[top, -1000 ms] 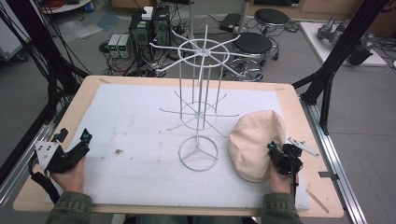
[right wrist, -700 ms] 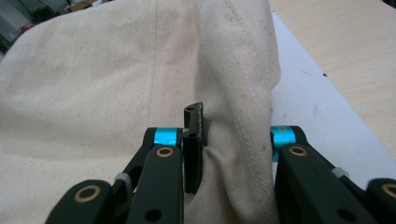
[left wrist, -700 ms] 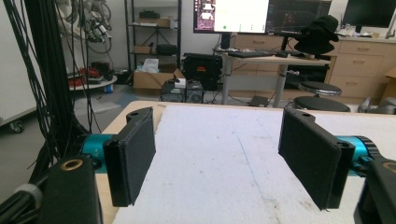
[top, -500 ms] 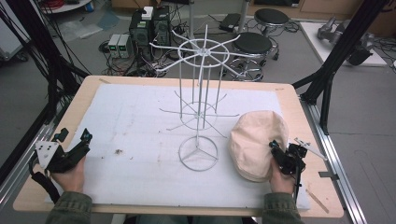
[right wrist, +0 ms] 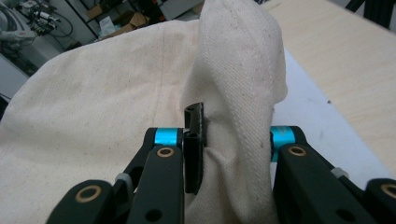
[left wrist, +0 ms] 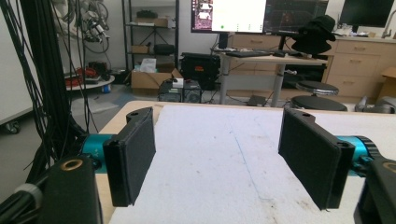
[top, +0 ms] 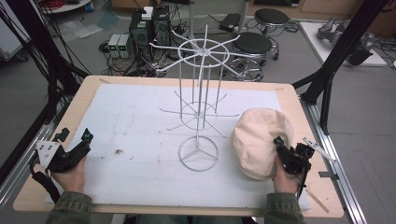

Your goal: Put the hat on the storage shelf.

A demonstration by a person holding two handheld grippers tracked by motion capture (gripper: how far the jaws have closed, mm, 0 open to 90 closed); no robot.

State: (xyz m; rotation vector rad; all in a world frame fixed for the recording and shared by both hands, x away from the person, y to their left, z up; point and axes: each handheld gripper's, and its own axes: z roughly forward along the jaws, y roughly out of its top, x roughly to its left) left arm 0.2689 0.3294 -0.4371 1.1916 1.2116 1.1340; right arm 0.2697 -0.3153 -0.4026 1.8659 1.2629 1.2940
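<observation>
White mat point(top: 140, 121), right gripper point(top: 286, 150) pinching cap point(top: 257, 137)

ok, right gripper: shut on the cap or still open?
Shut on it. In the right gripper view the right gripper pinches a raised fold of the cream cap; the high view shows it at the cap's near edge.

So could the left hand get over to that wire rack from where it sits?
Probably yes. The left gripper sits with fingers open, and bare white mat lies between it and the wire rack. The cap lies beyond the rack, out of its path.
</observation>
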